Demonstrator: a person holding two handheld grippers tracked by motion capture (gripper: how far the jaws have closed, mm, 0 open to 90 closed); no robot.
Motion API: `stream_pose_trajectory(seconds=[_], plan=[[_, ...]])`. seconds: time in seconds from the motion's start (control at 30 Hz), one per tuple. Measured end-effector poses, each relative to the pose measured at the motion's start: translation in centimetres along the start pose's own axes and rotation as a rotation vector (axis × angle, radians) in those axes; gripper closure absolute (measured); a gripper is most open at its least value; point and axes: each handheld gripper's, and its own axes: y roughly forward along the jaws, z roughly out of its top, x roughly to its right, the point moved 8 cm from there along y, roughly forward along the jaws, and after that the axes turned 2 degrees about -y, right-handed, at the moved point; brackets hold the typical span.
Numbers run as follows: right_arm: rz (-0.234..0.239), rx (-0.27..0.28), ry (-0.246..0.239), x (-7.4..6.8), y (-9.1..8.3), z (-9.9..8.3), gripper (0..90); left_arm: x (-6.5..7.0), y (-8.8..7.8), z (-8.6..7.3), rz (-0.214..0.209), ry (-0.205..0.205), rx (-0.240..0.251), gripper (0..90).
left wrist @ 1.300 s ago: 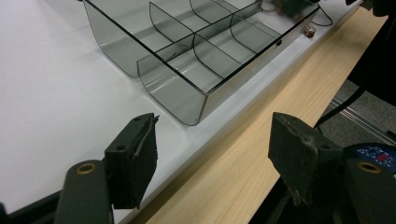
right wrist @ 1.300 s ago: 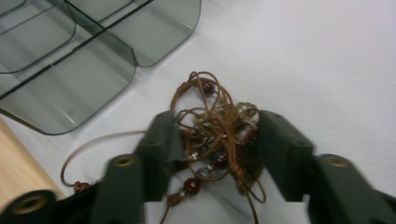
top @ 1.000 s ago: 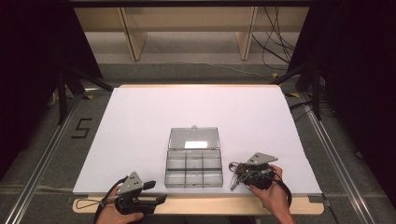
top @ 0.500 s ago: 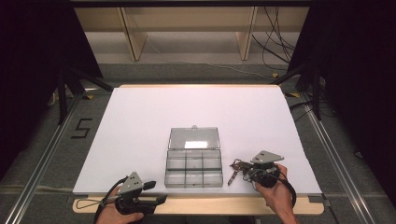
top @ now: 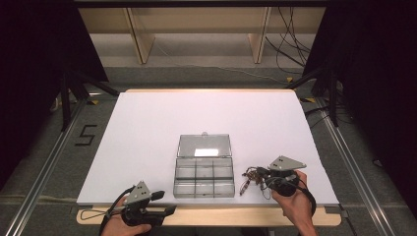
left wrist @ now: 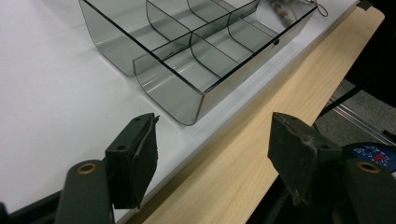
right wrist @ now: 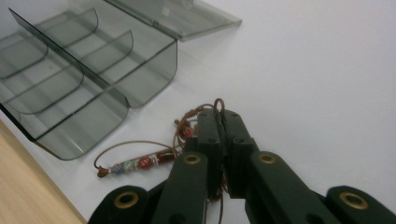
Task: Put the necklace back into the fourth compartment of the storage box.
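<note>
I am working in what looks like a lab or recording studio rather than a home. My wooden counter with a plain white sheet over it (top: pixel 216 123) stands on grey carpet (top: pixel 44 147) between two metal floor rails (top: pixel 46 169), one to the left and one to the right. A black numeral five is taped to the floor (top: pixel 84 135) on the left. Black curtains or panels (top: pixel 34 59) wall in both sides, with dark stand legs (top: pixel 74 93) at their feet. On the far side stand bare pale wooden shelves (top: pixel 196 24), and loose black cables (top: pixel 290 44) trail down at the far right.
</note>
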Motion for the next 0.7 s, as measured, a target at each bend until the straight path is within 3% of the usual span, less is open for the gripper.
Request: stream_pose_trajectory(seconds=[0.1, 0.13, 0.17, 0.2, 0.27, 0.3, 0.4, 0.5, 0.67, 0.7], plan=[[0.000, 0.024, 0.012, -0.1, -0.7, 0.9, 88.0, 0.0, 0.0, 0.0, 0.001, -0.002, -0.002, 32.3], [-0.001, 0.040, -0.006, 0.0, -0.9, 1.2, 88.1, -0.1, 0.0, -0.1, 0.006, 0.011, -0.012, 32.4], [-0.004, 0.041, 0.012, -0.1, -1.1, 1.5, 88.0, 0.2, 0.1, 0.1, -0.007, -0.013, 0.009, 32.4], [-0.005, 0.048, 0.001, 0.1, -1.2, 1.7, 88.1, 0.2, 0.1, 0.1, -0.007, -0.014, 0.011, 32.4], [-0.008, 0.060, -0.003, 0.2, -1.5, 2.1, 88.1, -0.2, -0.1, -0.1, 0.007, 0.016, -0.015, 32.4], [-0.003, 0.059, -0.013, 0.3, -1.5, 2.2, 88.1, 0.0, 0.0, 0.0, -0.001, 0.000, 0.000, 32.4], [0.002, 0.062, 0.007, 0.2, -1.4, 2.4, 88.1, -0.2, -0.1, -0.1, 0.008, 0.017, -0.014, 32.6], [0.004, 0.074, 0.004, 0.2, -1.6, 2.7, 88.2, 0.0, 0.0, 0.0, -0.001, -0.003, 0.000, 32.5], [0.002, 0.093, 0.017, 0.3, -2.5, 3.6, 88.2, -0.2, 0.0, -0.1, 0.007, 0.016, -0.014, 32.5], [0.005, 0.117, -0.003, 0.5, -2.9, 4.3, 88.2, 0.0, 0.0, 0.0, 0.000, 0.000, 0.000, 32.5]])
